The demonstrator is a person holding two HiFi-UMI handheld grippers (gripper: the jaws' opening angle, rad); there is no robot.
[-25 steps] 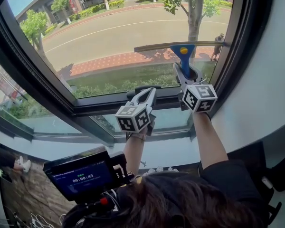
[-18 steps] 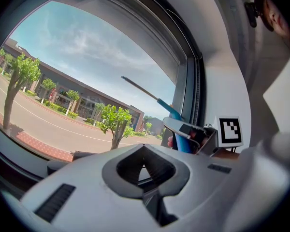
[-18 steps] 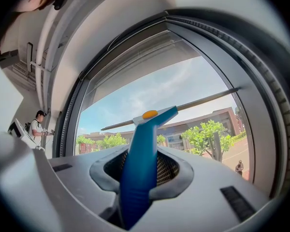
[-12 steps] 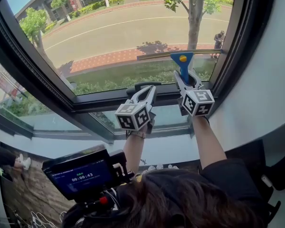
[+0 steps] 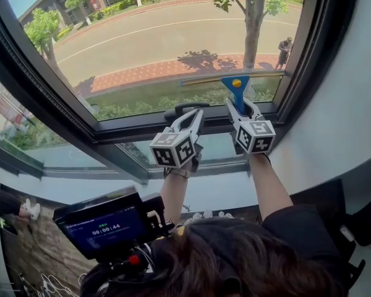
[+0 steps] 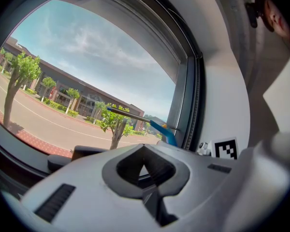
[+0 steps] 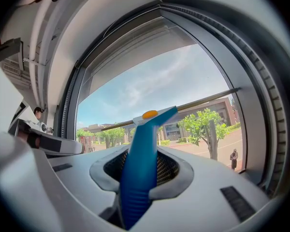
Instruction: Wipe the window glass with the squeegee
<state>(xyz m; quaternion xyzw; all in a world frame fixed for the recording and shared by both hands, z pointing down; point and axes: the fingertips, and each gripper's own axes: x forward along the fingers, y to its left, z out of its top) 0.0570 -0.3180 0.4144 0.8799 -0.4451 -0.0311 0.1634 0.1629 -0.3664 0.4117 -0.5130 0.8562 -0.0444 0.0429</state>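
The right hand-held gripper point(image 7: 144, 174) clamps the blue squeegee point(image 7: 141, 163) against the window glass point(image 7: 169, 91).

Upper-floor room, its window point(image 5: 130, 129) overlooking road point(image 5: 173, 36), trees point(image 5: 255, 17).

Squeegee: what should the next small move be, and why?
Probably draw the squeegee down to the lower frame: its blade lies across the glass just above that frame, a strip of glass shows below it, and the right tool is shut on the handle.

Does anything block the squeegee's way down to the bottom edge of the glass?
Nothing visible does. The squeegee, held in the right gripper, has its blade across bare window glass just above the lower frame. The left gripper sits lower, at the frame.
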